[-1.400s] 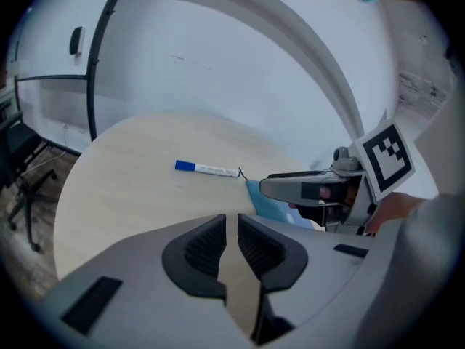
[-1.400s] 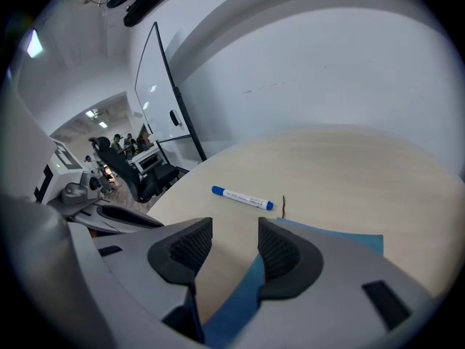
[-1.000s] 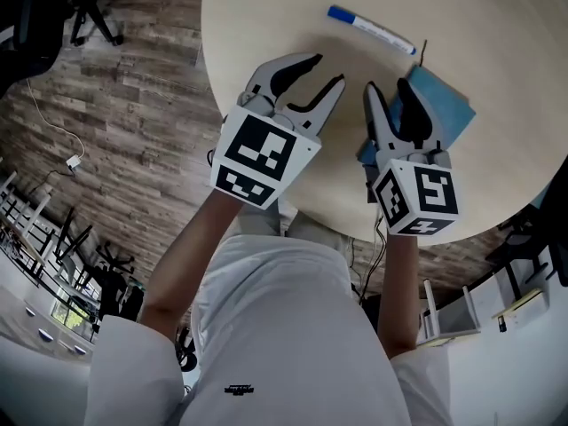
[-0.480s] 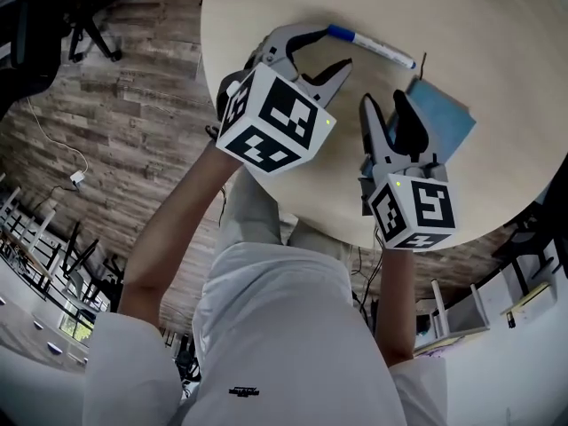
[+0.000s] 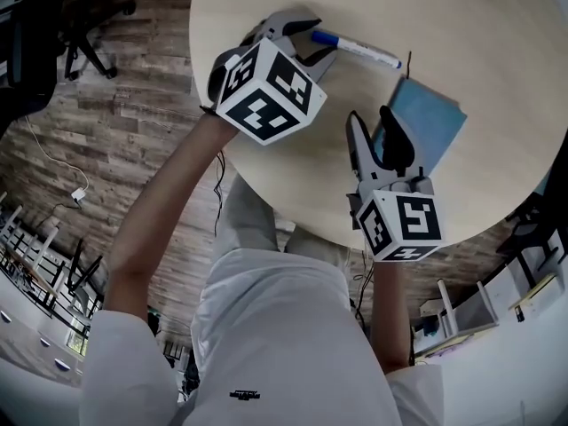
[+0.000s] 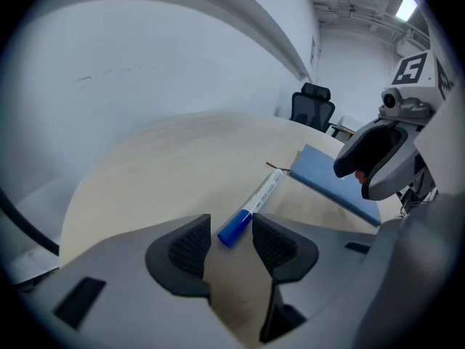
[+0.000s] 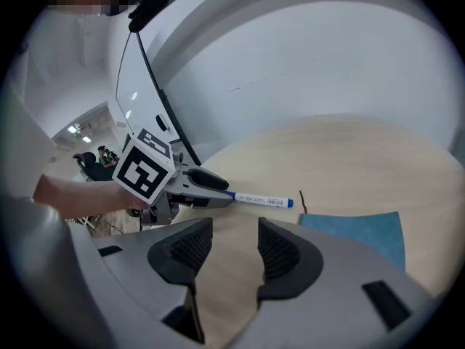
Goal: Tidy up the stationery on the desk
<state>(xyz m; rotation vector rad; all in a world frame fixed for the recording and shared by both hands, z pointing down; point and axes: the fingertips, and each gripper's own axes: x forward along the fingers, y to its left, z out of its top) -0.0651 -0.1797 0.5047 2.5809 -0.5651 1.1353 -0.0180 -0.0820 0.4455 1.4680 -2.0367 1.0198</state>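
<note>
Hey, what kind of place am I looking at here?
Most likely an office or meeting room: a round table with a marker and a blue notebook on it, a black office chair beyond it, and a wood-plank floor.

Reaching forward and down with the left gripper (image 5: 312, 41), jaws just opened and standing apart round the marker (image 6: 261, 195)'s blue cap end without pressing it, and holding the right gripper (image 5: 371, 118) angled down alongside, jaws parted, empty.
</note>
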